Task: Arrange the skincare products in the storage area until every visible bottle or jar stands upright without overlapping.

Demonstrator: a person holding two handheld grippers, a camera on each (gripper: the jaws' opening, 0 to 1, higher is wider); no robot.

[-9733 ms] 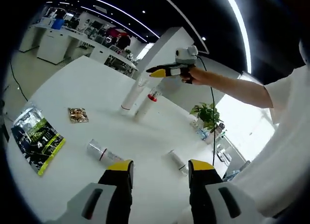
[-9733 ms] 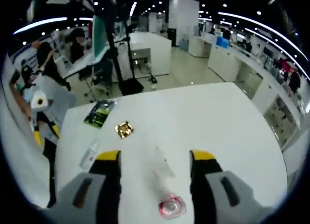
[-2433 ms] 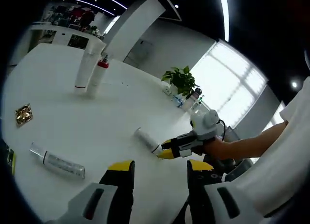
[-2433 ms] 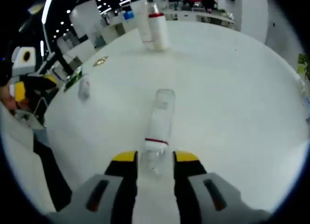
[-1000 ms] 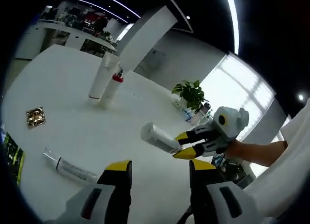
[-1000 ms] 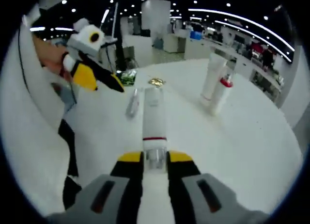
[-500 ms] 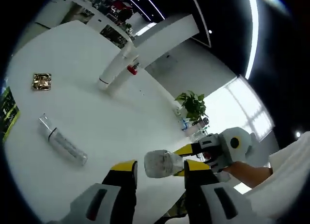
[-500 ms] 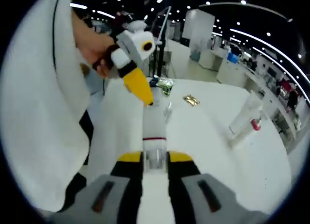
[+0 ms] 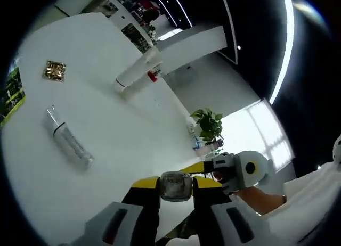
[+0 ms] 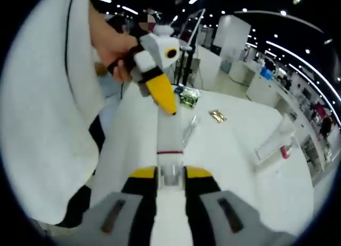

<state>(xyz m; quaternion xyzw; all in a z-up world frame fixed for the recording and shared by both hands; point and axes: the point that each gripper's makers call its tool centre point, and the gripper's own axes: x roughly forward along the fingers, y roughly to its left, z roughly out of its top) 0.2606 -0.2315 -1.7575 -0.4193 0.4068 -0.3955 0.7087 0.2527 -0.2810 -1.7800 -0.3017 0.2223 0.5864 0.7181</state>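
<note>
A white tube with a red band [image 10: 170, 137] is held in the air between both grippers. My right gripper [image 10: 170, 174] is shut on its clear cap end. My left gripper [image 9: 176, 182] has its jaws pressed against the tube's flat far end [image 9: 176, 186]. In the right gripper view the left gripper [image 10: 162, 103] comes down from a hand onto that far end. A tall white tube [image 9: 136, 75] and a red-capped bottle [image 9: 153, 75] stand upright side by side at the far part of the white table [image 9: 117, 129]. A clear bottle [image 9: 69, 145] lies on its side.
A gold packet [image 9: 55, 70] and a green snack bag [image 9: 13, 91] lie near the table's left edge. A potted plant [image 9: 208, 123] stands beyond the table. The person's white sleeve [image 10: 48, 97] covers the left of the right gripper view.
The left jaws have narrowed onto the tube's far end, which hung loose between them before. The right gripper still holds the cap end. Both views have shifted a little.
</note>
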